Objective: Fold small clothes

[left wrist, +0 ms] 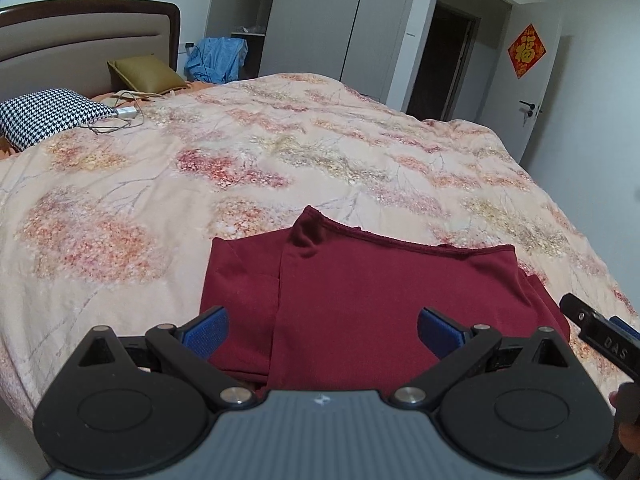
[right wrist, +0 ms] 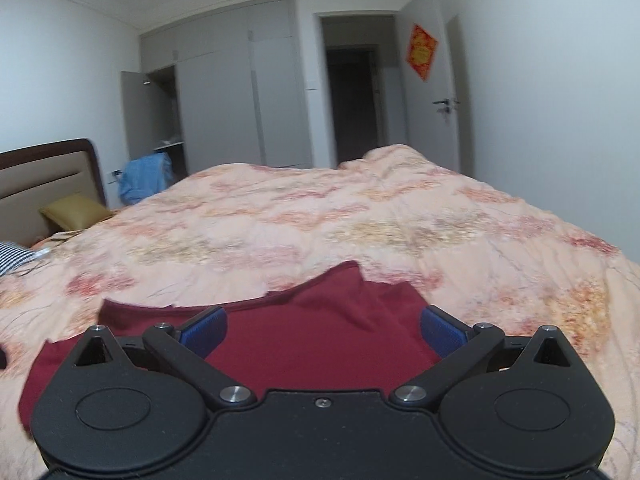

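Left hand-held gripper [left wrist: 322, 330]: jaws wide, holding nothing, hovering over the near edge of the maroon garment [left wrist: 372, 280]. The garment lies partly folded on the floral bed [left wrist: 120, 208], long axis running left-right, straight ahead of both tools. Right hand-held gripper [right wrist: 323, 330]: also wide and holding nothing, over the garment's right half. Judgement: both equally near; the right one suits the loose right corner.

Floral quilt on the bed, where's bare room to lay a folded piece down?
The floral quilt lies bare beyond the dark red garment, across the middle to the far edge. The headboard end is crowded: houndstooth pillow, tangled cable, olive cushion.
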